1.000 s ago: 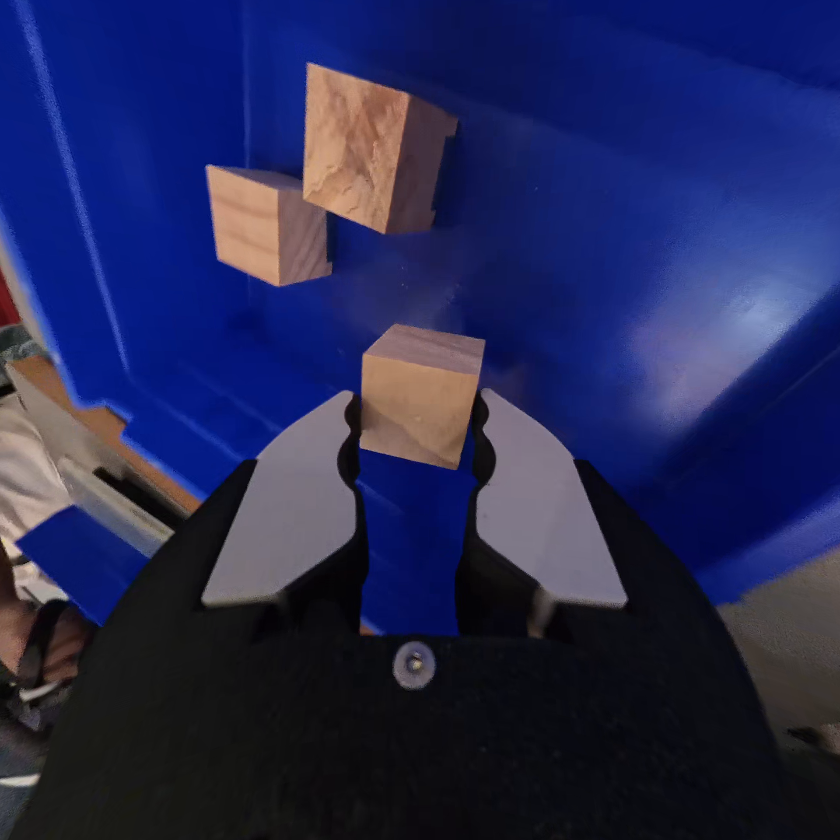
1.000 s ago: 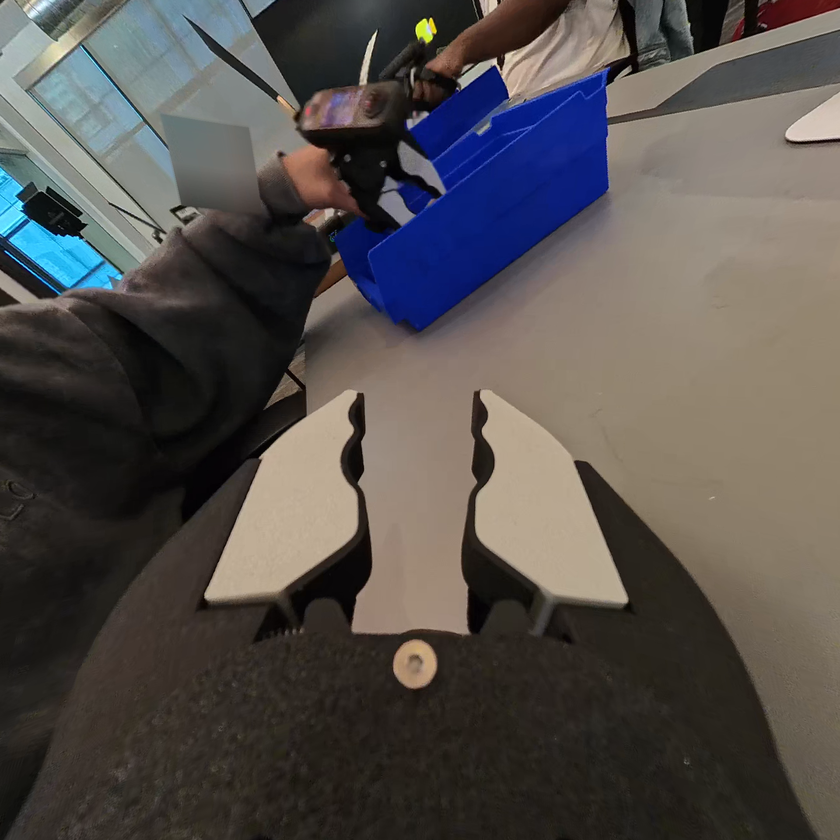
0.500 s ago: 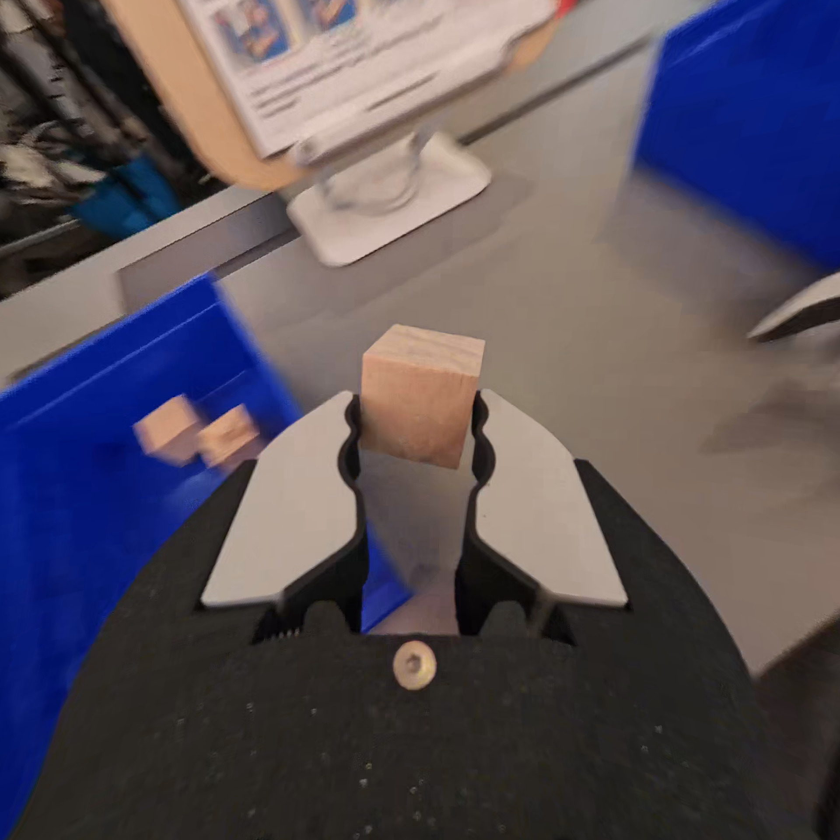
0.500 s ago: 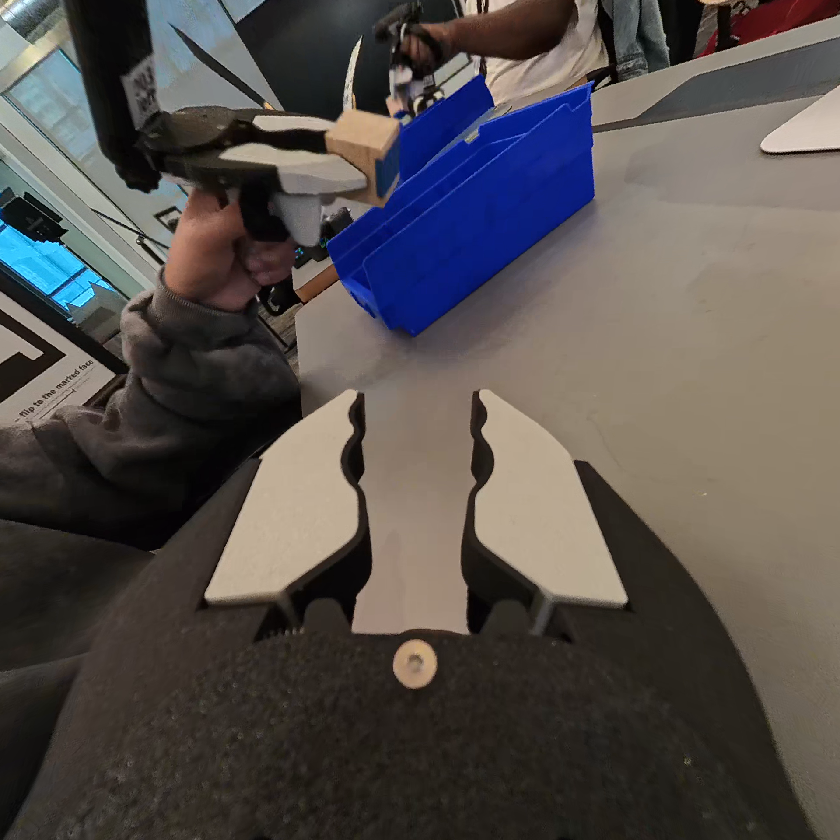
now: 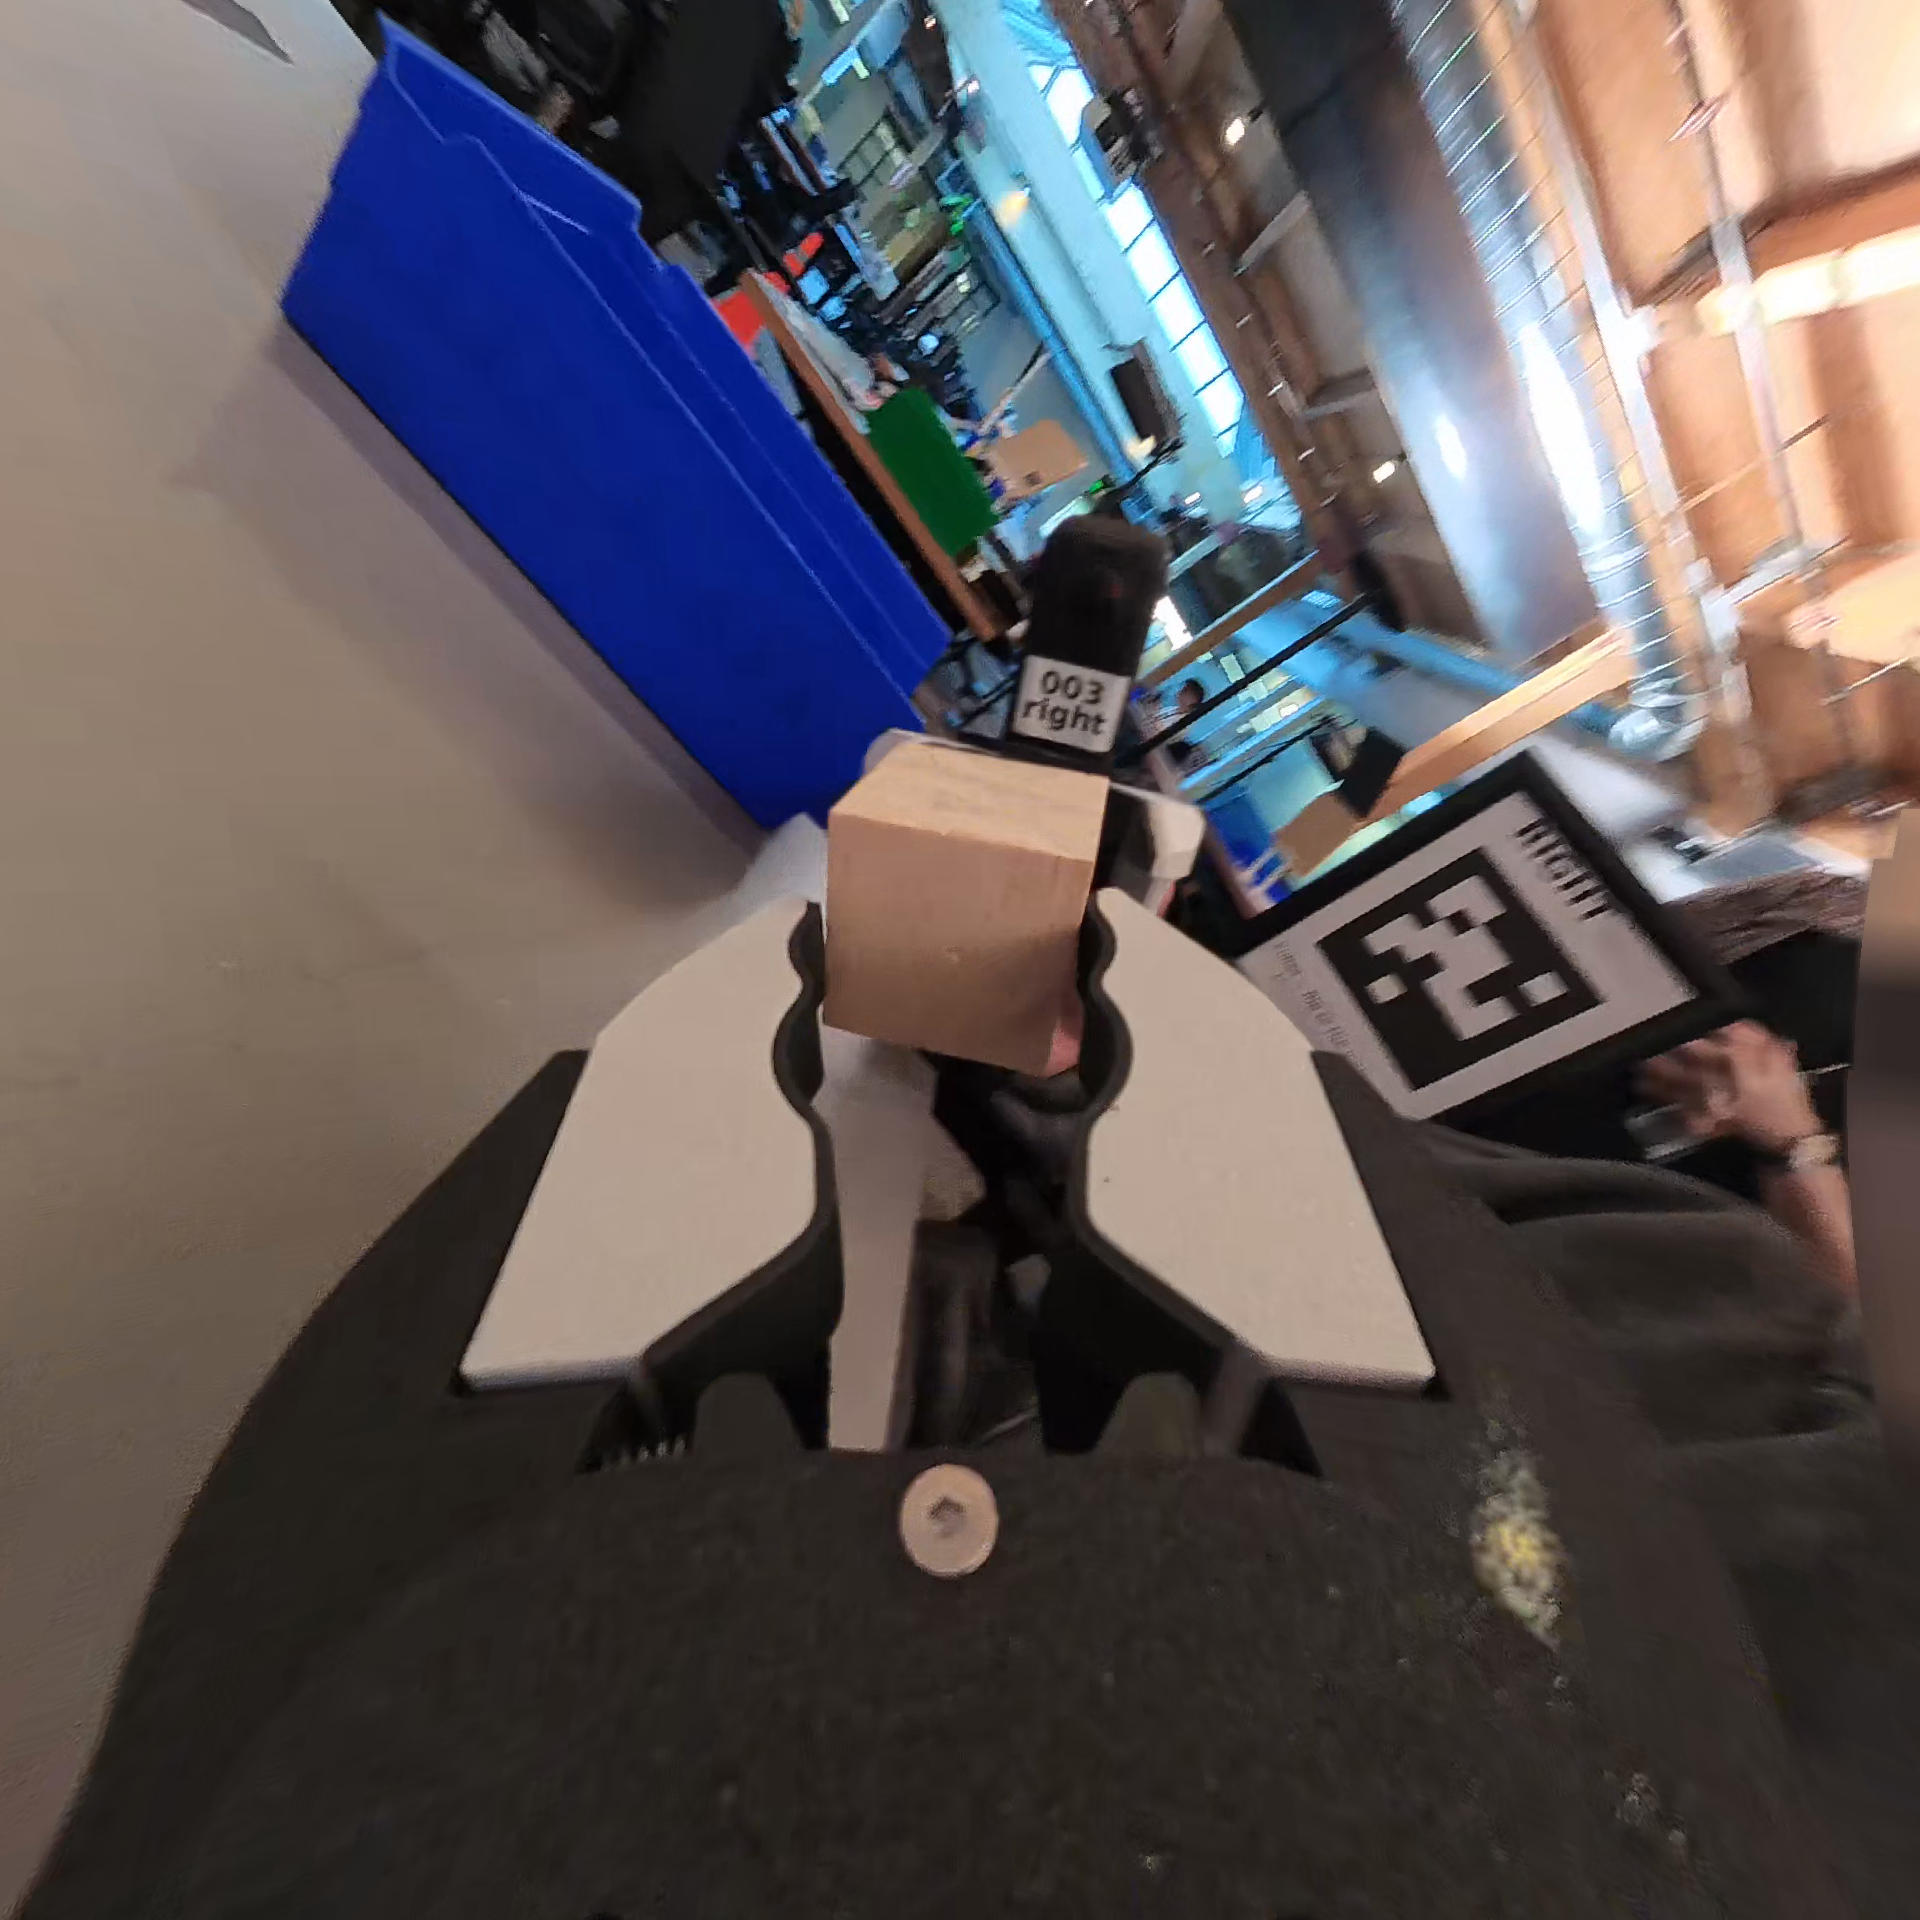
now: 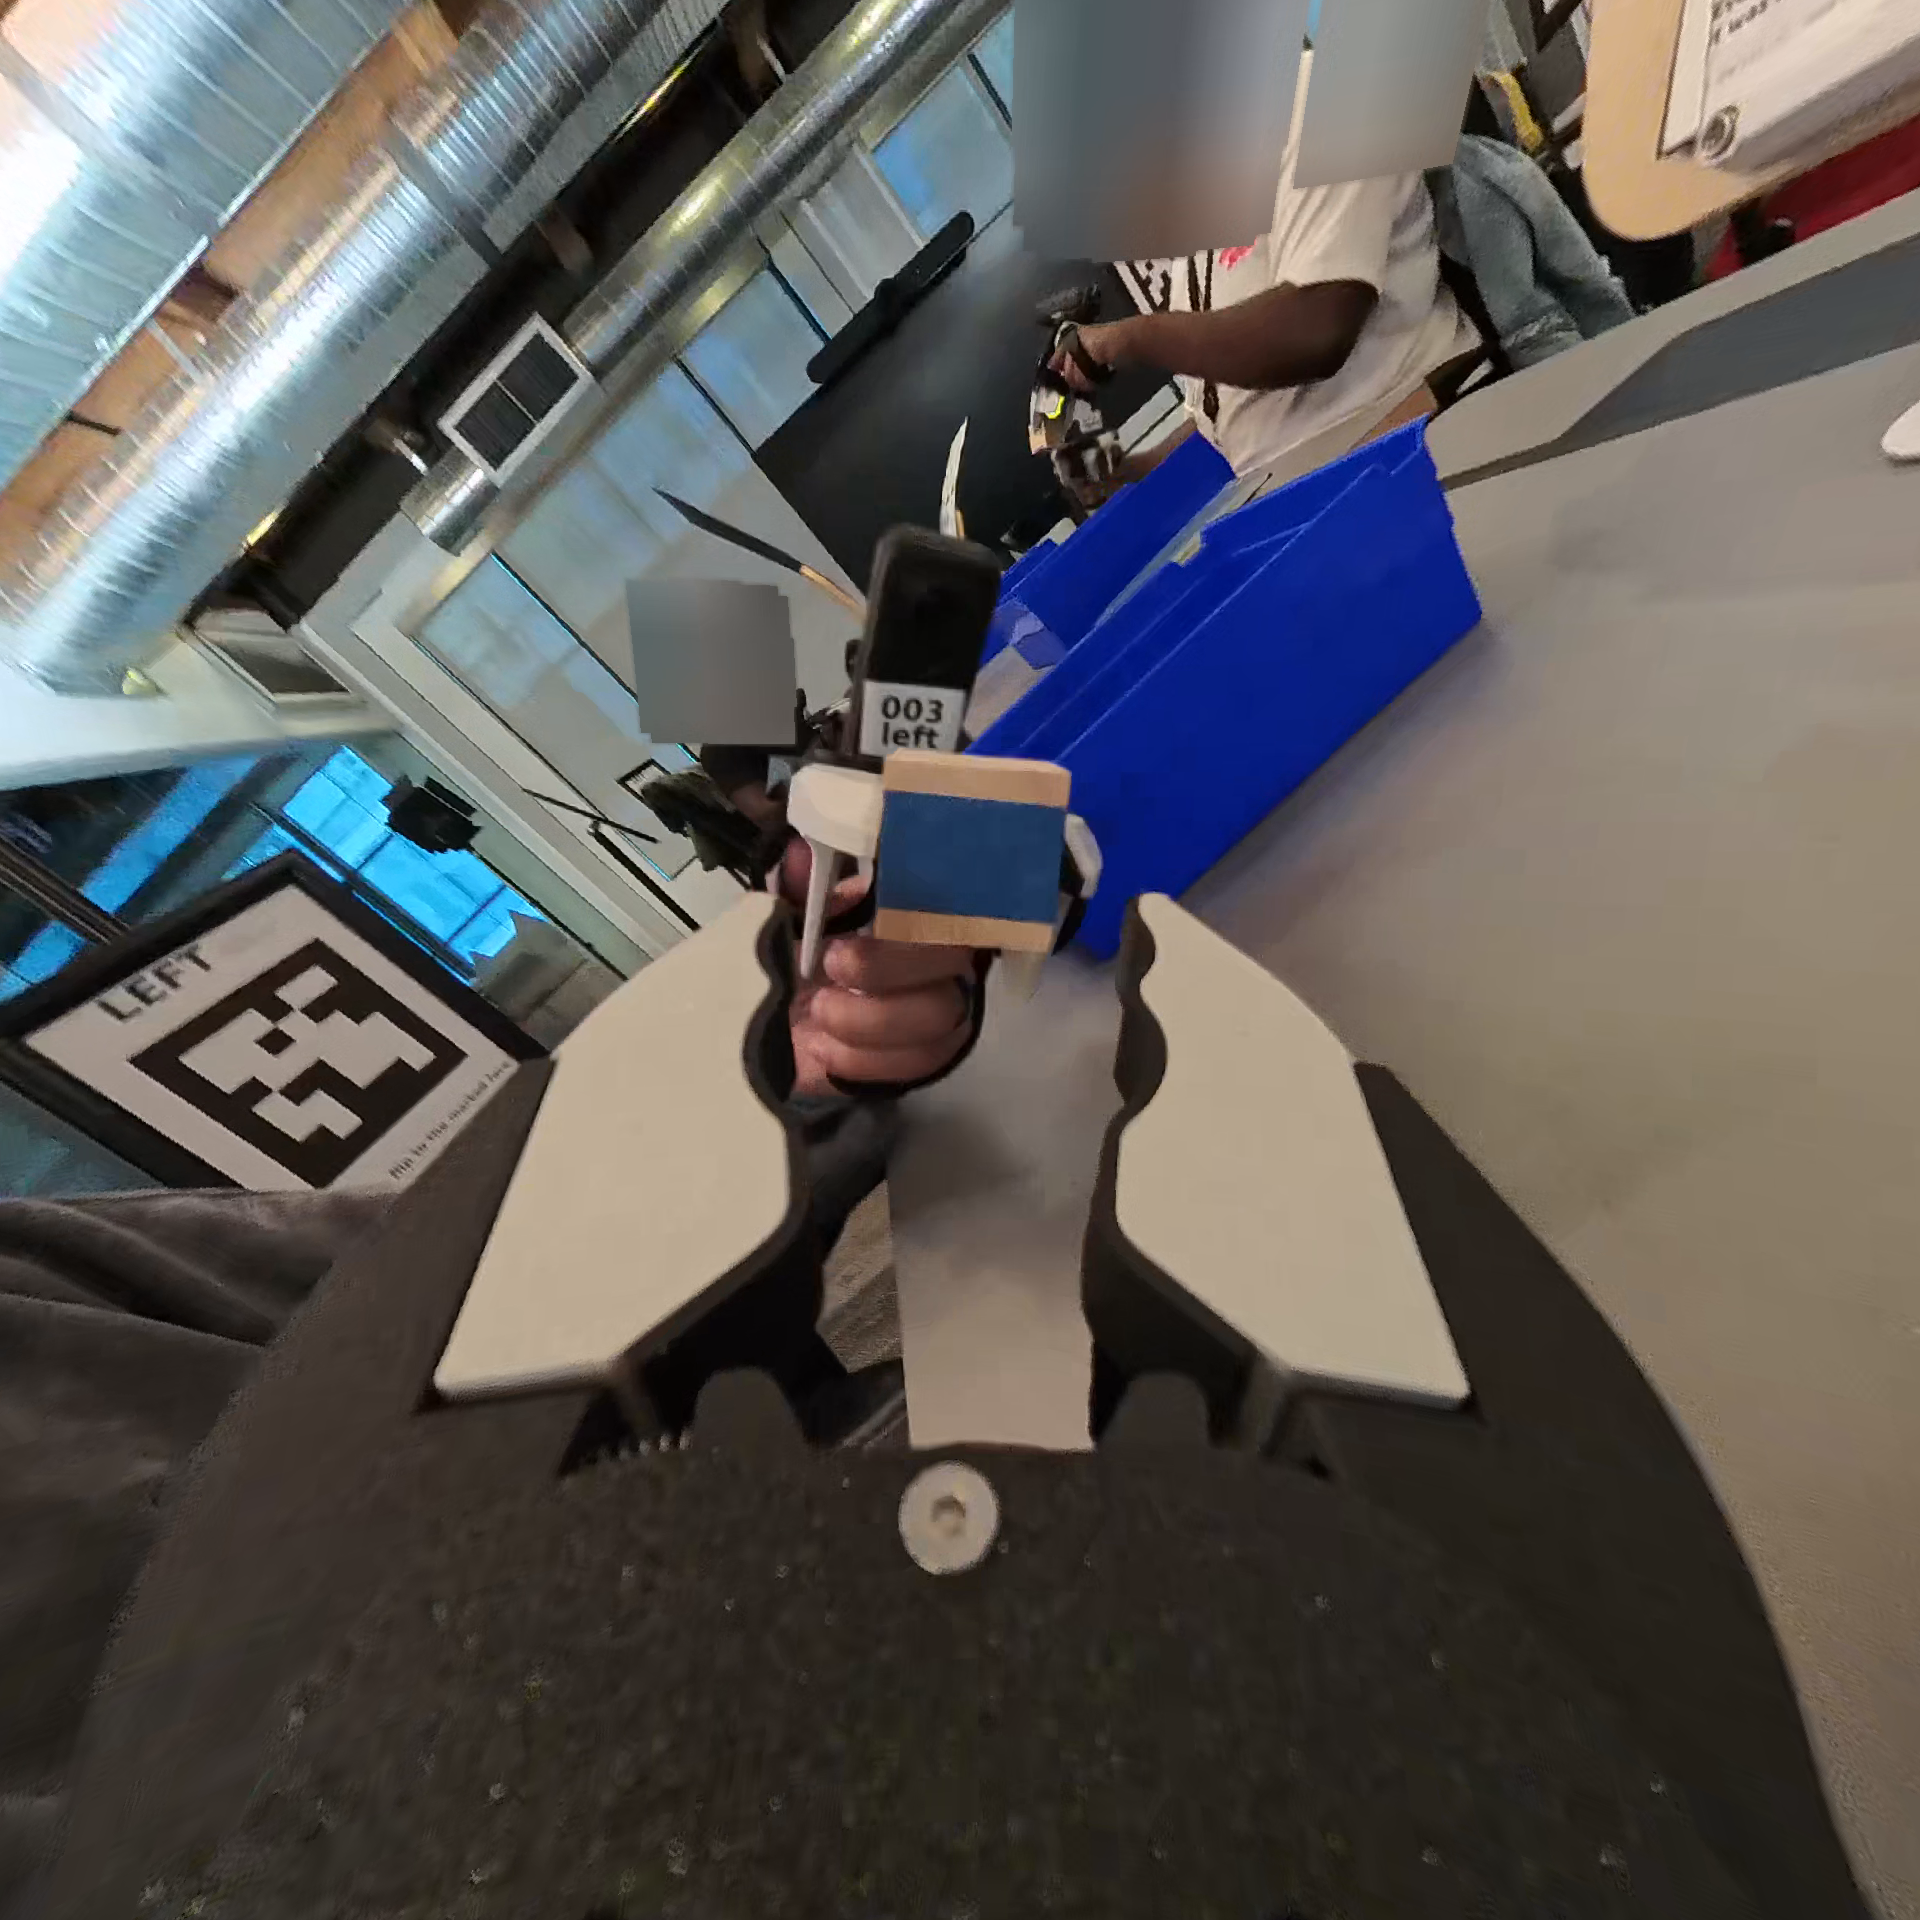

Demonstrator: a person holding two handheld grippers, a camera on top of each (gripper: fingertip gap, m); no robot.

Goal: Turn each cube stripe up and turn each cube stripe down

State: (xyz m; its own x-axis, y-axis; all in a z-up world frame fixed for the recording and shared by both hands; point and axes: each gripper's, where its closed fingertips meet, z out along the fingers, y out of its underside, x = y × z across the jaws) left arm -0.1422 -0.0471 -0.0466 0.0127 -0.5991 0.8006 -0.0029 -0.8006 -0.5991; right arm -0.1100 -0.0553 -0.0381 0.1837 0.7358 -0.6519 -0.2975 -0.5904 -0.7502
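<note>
- Left gripper (image 5: 954,961): a wide black, grainy body fills the lower frame. Two pale grey jaws have wavy black inner edges, with one round silver screw centred below them.
- Right gripper (image 6: 945,951): the same black body, grey jaws and silver screw.
- Each gripper's black upright handle carries a small white label.
- Dark grey sleeve (image 6: 125,1340), lower left of the frame.

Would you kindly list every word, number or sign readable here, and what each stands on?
I don't quote writing; these things bear it:
White sticker above the cube, right wrist view.
Second white sticker, left wrist view.
Black-and-white marker board: header, small caption.
Paper sign, top right, cropped.
</note>
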